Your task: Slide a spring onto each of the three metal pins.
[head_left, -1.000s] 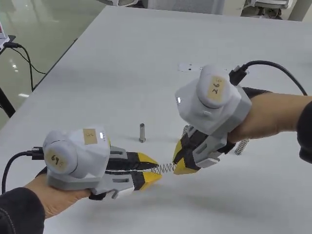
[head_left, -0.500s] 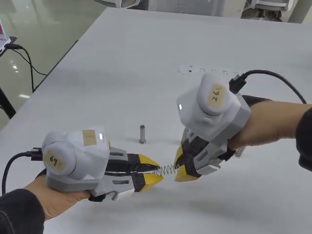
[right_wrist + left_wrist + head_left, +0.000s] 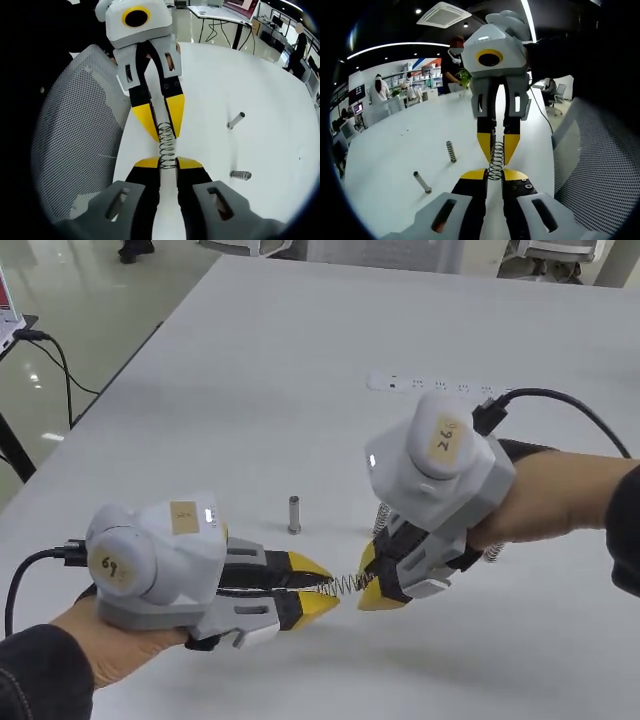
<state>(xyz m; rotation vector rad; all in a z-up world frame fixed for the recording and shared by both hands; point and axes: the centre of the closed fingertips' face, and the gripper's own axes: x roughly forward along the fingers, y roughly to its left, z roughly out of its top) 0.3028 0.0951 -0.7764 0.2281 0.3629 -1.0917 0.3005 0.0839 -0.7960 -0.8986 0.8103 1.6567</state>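
Hardly anything is changing from a second ago: the right gripper (image 3: 366, 580) is sitting a touch lower than it was, and the spring (image 3: 343, 585) is still bridging the two sets of yellow tips. Both pairs of jaws are clenching it, the left gripper (image 3: 492, 174) gripping one end and the right gripper pinching the other, so the spring is hanging above the white table (image 3: 300, 390), just nearer the person than the bare pin (image 3: 294, 514) and slightly to its right. Whether a pin is running inside the held spring I cannot tell. The bare pin is standing upright and wearing nothing. Right of the bare pin, partly behind the right gripper, a second coil (image 3: 451, 151) is standing upright, and I am taking it for a pin already sleeved. Farther right of the bare pin, a third coil (image 3: 492, 552) is showing at a slant past the right gripper, its pin not clear to me. By my reading the task is sitting partway: at least the bare pin is waiting for its spring, and the held spring is not yet settling on anything standing.
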